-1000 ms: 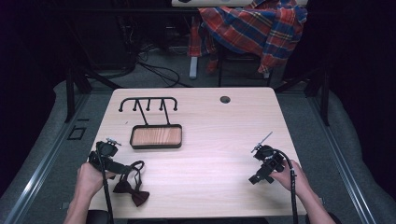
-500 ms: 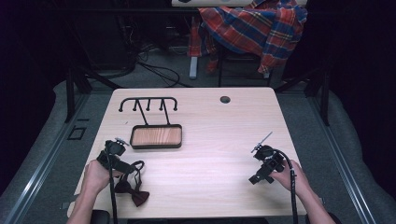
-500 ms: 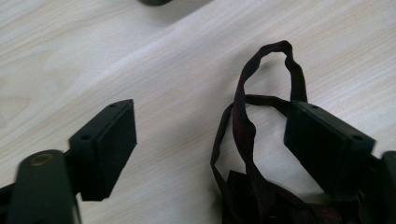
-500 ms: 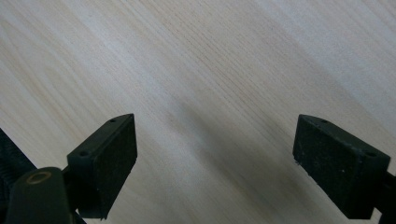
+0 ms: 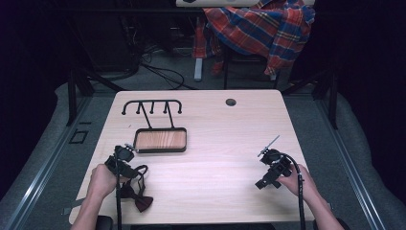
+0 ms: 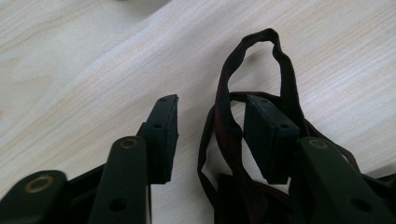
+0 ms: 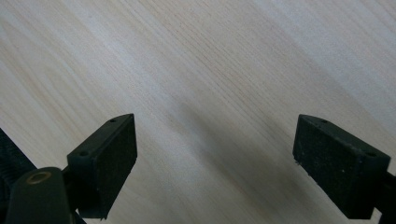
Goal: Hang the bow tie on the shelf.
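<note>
Left gripper view: unlabelled bow tie strap point(image 6: 233, 93)

The right gripper point(image 7: 215, 154) hung with its two black padded jaws spread wide, and bare pale wood-grain tabletop point(image 7: 219, 70) lay between and beyond them, faintly shadowed.

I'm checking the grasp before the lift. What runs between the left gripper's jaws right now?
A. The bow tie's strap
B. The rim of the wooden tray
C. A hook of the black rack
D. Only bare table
A: in the left gripper view the dark strap of the bow tie passes through the gap of the left gripper, whose jaws stand apart, not yet closed on it.
</note>
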The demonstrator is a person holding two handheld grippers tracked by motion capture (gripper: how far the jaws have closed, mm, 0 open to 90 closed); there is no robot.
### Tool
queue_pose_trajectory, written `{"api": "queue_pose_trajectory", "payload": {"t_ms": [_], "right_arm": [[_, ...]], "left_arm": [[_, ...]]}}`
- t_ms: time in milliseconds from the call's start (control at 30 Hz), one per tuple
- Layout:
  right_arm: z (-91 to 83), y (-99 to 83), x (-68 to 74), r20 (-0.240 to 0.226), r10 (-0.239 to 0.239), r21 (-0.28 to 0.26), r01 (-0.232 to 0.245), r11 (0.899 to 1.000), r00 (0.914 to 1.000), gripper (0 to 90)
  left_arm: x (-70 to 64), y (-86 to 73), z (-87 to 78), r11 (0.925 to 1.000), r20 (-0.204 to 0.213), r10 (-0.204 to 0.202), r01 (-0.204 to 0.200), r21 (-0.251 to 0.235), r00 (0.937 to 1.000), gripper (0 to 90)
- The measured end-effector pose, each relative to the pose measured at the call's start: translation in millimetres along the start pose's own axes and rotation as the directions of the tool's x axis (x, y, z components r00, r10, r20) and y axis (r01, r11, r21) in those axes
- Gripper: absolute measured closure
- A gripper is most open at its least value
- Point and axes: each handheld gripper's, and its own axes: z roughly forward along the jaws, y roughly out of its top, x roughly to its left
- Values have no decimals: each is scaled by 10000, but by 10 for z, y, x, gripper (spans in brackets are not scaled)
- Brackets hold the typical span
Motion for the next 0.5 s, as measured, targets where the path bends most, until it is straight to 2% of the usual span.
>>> {"api": "queue_pose_trajectory", "payload": {"t_ms": [67, 133, 233, 500], "right_arm": [[0, 0, 0, 0, -1, -1, 1, 10000, 10000, 134], [-1, 0, 1, -2, 6, -2, -6, 10000, 10000, 134], [0, 0, 3, 1, 10, -14, -10, 10000, 10000, 134], [0, 0, 5, 8, 19, -4, -19, 10000, 10000, 134]], "left_arm": [[2, -4, 4, 10000, 69, -63, 63, 36, 10000, 597], [-3, -7, 15, 9999, 61, 59, -60, 120, 10000, 640], [-16, -5, 30, 9997, 24, 112, -113, 219, 9999, 656], [-56, -4, 86, 9978, -456, 435, -412, 515, 9980, 725]]}}
